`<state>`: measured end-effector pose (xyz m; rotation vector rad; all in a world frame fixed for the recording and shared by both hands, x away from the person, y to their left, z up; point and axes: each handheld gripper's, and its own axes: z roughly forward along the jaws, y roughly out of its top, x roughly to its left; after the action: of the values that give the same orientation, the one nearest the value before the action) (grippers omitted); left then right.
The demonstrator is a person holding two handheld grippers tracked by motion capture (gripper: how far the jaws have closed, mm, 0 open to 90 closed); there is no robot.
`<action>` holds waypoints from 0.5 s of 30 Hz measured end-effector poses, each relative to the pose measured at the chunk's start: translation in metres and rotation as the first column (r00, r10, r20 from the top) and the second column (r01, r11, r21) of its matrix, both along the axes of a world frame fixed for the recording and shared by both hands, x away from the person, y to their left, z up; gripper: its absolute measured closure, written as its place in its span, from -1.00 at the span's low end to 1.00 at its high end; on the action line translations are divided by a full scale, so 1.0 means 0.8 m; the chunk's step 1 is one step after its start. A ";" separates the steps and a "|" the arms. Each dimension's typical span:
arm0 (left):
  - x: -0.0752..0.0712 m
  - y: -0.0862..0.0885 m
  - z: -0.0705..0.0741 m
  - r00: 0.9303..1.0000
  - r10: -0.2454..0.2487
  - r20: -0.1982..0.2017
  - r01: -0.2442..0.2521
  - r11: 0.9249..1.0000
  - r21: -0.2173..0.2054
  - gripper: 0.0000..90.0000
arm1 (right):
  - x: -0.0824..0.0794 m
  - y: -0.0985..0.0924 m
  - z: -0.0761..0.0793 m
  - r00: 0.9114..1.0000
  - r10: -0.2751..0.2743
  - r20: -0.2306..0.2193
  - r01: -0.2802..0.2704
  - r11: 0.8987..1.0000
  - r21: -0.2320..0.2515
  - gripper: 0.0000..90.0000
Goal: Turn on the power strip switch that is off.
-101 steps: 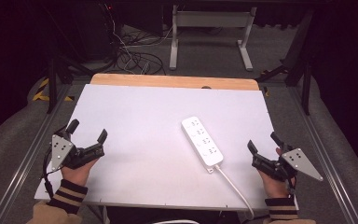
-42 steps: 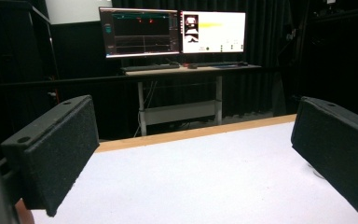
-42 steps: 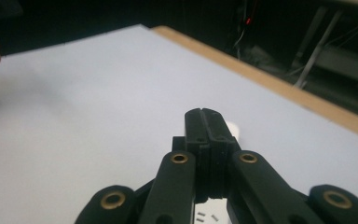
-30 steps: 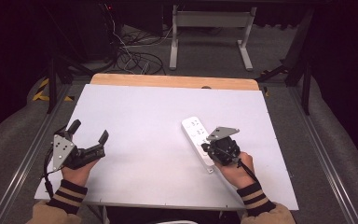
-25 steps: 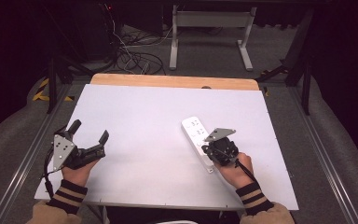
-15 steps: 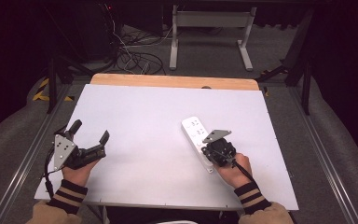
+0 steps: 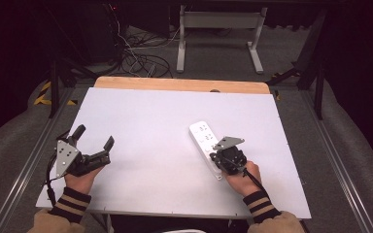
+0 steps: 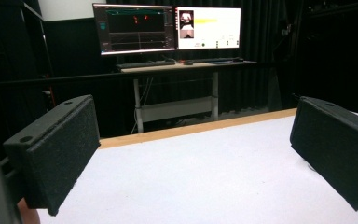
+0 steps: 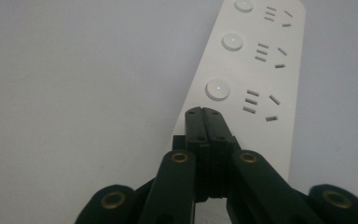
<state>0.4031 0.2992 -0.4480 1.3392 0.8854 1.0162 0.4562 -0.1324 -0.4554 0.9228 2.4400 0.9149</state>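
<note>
A white power strip with round buttons and sockets lies right of the middle of the white table. My right gripper points down over the strip's near half, jaws shut with nothing between them. In the right gripper view its joined tips sit just below one round button of the strip; I cannot tell if they touch it. My left gripper rests near the table's left front, open and holding nothing, with bare table between its pads.
The strip's white cable runs under my right hand toward the table's front edge. A wooden board lines the far edge. Beyond it stands a desk with two lit monitors, and cables lie on the floor.
My right gripper came in from the table's right edge to above the power strip, and its jaws have shut. Over the last second it only edged slightly. The left gripper stayed put.
</note>
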 end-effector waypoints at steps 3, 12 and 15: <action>0.000 0.000 0.000 1.000 0.000 -0.002 0.000 1.000 0.000 -0.96 | -0.001 0.000 0.000 1.000 -0.005 -0.003 0.005 1.000 0.005 1.00; -0.002 0.001 -0.001 1.000 0.002 -0.006 -0.002 1.000 -0.004 -0.96 | -0.002 -0.003 -0.001 1.000 -0.029 0.006 0.030 1.000 -0.003 1.00; -0.002 0.001 -0.001 1.000 0.003 -0.007 -0.003 1.000 -0.002 -0.96 | -0.002 -0.015 -0.002 0.999 -0.036 -0.009 0.036 0.999 0.027 1.00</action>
<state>0.4017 0.3003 -0.4486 1.3411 0.8934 1.0131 0.4546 -0.1442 -0.4568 0.9791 2.4154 0.9361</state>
